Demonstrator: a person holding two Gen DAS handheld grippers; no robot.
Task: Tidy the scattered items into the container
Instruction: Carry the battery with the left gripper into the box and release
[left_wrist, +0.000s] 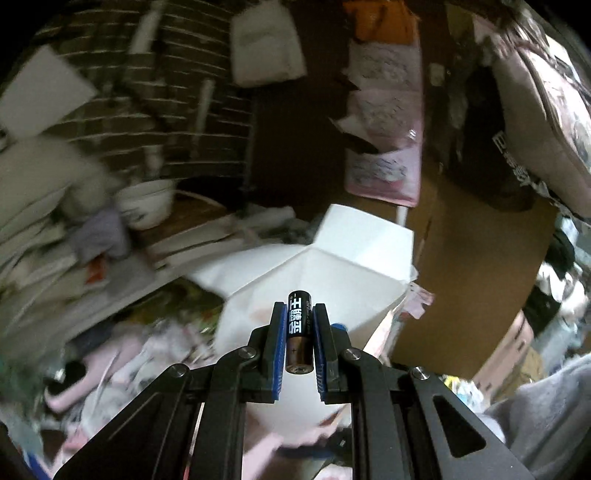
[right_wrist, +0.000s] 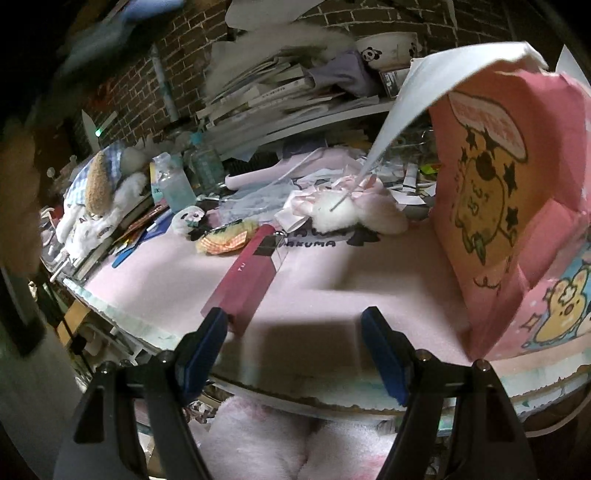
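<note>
Left wrist view is pretty blurry in the background, but the close stuff is sharp: the left gripper (left_wrist: 300, 325) is clamped on a battery (left_wrist: 299, 332), black at the far end and copper-coloured at the near end, standing lengthwise between the blue pads (left_wrist: 281, 332). It's held up in the air in front of a big white folded flap (left_wrist: 332, 258), which looks like part of the container, though I can't say for sure from this angle. Brick wall (left_wrist: 177, 85) and a white bowl (left_wrist: 147, 203) sit behind on the left.

Right wrist view shows the right gripper (right_wrist: 295, 343) with its jaws spread wide and nothing between them, hovering over the near edge of the pink mat (right_wrist: 332, 280). A long pink box (right_wrist: 247, 284) lies on the mat just past the left pad, end toward the camera. The pink cartoon-printed container (right_wrist: 498, 206) stands at the right, flaps up, white inner flap arching over. Plush toys (right_wrist: 354, 214) and general clutter sit further back.
</note>
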